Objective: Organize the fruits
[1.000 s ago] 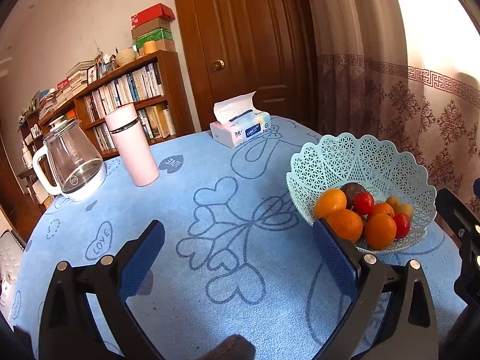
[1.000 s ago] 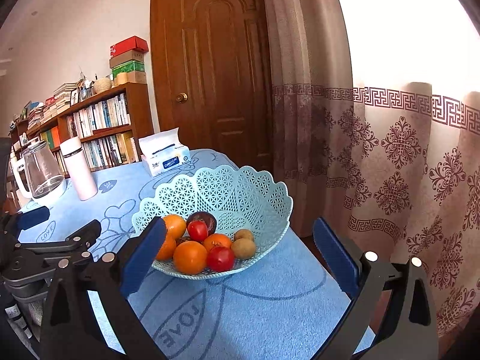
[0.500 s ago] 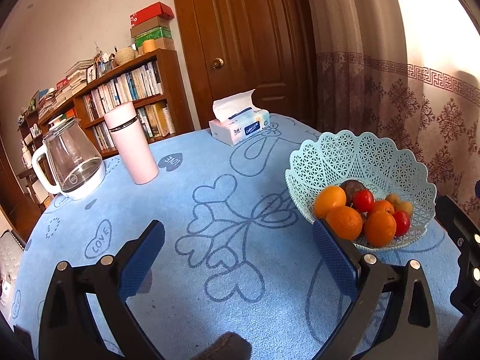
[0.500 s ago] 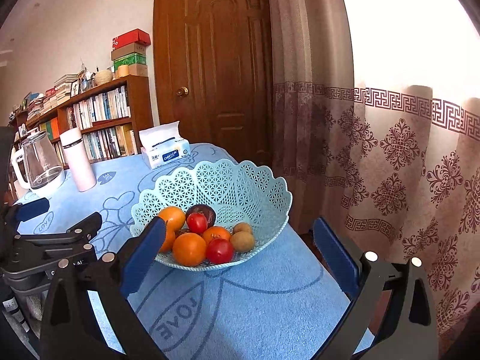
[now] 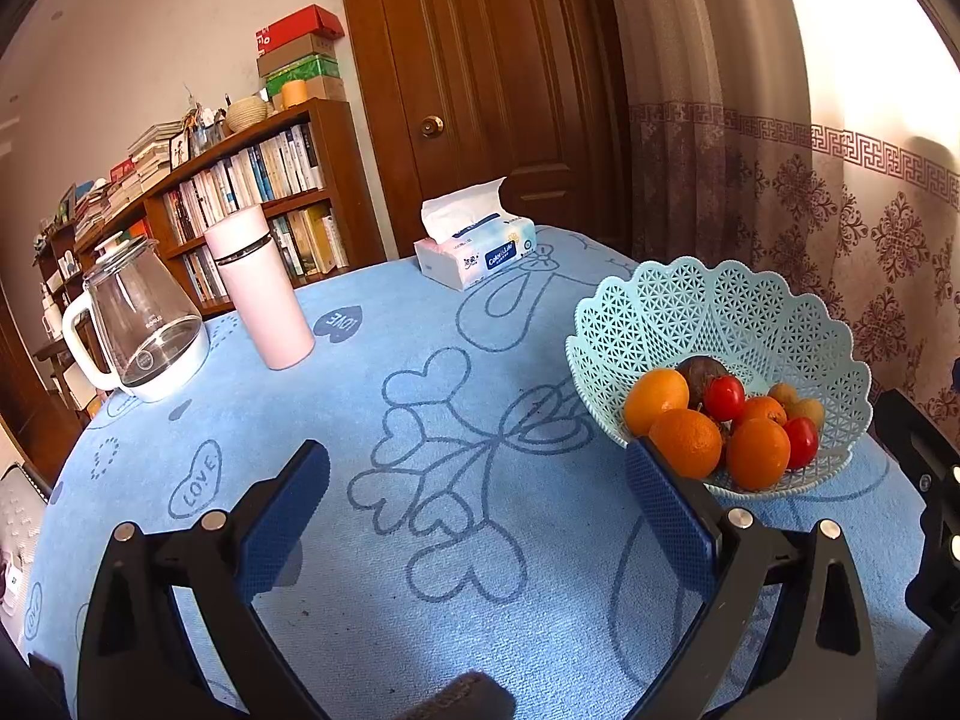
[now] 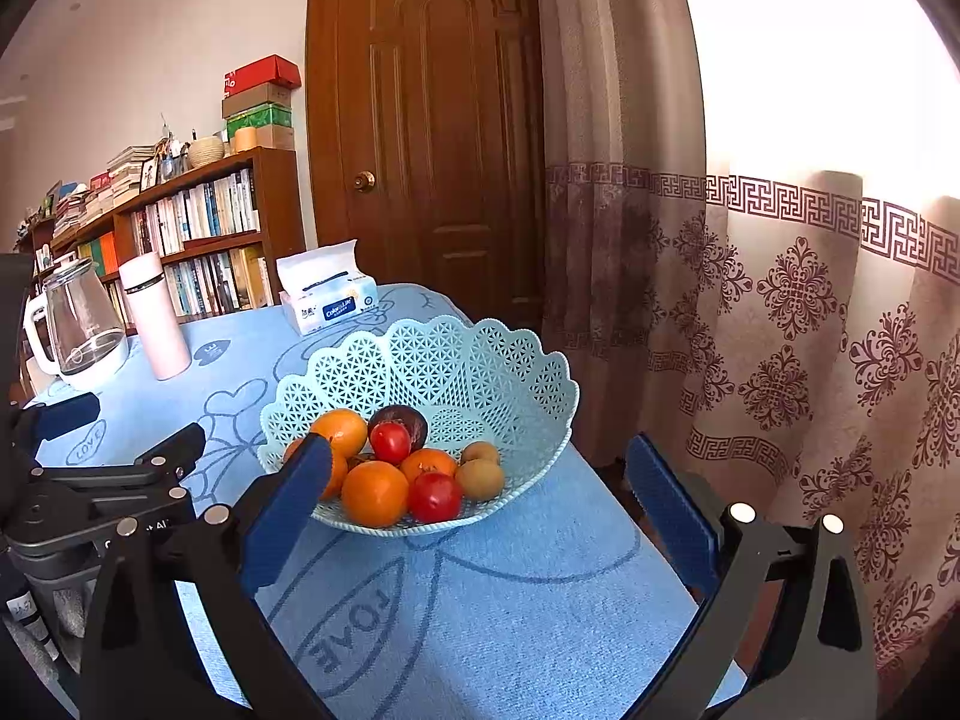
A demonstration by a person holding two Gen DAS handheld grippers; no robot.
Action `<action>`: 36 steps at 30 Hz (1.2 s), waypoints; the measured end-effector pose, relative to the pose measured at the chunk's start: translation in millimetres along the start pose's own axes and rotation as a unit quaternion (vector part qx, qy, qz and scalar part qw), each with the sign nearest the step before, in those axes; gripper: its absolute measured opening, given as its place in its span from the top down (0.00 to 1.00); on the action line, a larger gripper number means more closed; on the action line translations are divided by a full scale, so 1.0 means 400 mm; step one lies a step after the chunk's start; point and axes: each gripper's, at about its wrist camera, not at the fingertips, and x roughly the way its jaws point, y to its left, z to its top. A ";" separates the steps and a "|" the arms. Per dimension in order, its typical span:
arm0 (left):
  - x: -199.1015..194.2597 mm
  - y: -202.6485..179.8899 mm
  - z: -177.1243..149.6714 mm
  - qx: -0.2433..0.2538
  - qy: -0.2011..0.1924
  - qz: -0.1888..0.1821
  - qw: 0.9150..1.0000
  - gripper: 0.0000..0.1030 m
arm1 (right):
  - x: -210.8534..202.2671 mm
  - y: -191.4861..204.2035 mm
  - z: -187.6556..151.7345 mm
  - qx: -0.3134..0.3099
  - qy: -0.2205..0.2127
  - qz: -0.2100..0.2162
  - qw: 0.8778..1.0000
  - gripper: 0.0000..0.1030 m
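A round surface [image 5: 420,630] covered in a blue cloth with heart outlines fills both views. Toward its right edge stands a pale green lattice basket [image 6: 480,354] holding all the fruit in sight: oranges [image 6: 374,492], red tomato-like fruits [image 6: 435,496], two brown kiwis [image 6: 480,476] and one dark purple fruit [image 6: 403,417]. No fruit lies on the cloth.

The left gripper [image 5: 477,507] hovers over the middle of the surface, its blue-padded fingers [image 5: 285,522] wide apart and holding nothing. The right gripper [image 6: 477,507] hovers just in front of the basket, fingers [image 6: 672,516] also wide apart and empty, with the basket nearly framed between them.

This arrangement fits two stages equally: the fruit gathered in the basket as the finished result, or the fruit waiting there to be sorted elsewhere. The views do not settle which, so no next move can be named with confidence.

Farther back on the surface stand a glass kettle [image 5: 141,324], a pink flask [image 5: 258,294] and a pack of tissues [image 5: 474,249], all well apart from the basket. Nothing stands between either gripper and the fruit. Behind are a bookshelf [image 5: 252,192], a wooden door [image 6: 432,138] and a patterned curtain [image 6: 810,330], which hangs close behind the basket.
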 end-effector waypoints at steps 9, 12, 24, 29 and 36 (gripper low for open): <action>0.000 -0.002 0.000 0.001 0.000 -0.001 1.000 0.05 | 0.000 -0.003 -0.001 -0.001 0.002 0.001 1.000 0.03; 0.001 -0.003 -0.001 0.002 0.000 0.000 1.000 0.05 | 0.001 -0.005 -0.002 -0.001 0.006 0.002 1.000 0.03; -0.002 -0.004 -0.004 0.005 -0.001 0.001 1.000 0.05 | 0.018 0.002 -0.004 -0.008 0.031 0.003 0.999 0.03; -0.003 -0.004 -0.005 0.007 -0.001 0.001 1.000 0.05 | 0.028 0.006 -0.005 -0.011 0.043 0.000 0.999 0.03; -0.013 -0.003 -0.006 0.008 -0.005 0.001 1.000 0.05 | 0.046 0.011 -0.008 -0.016 0.063 -0.015 0.998 0.03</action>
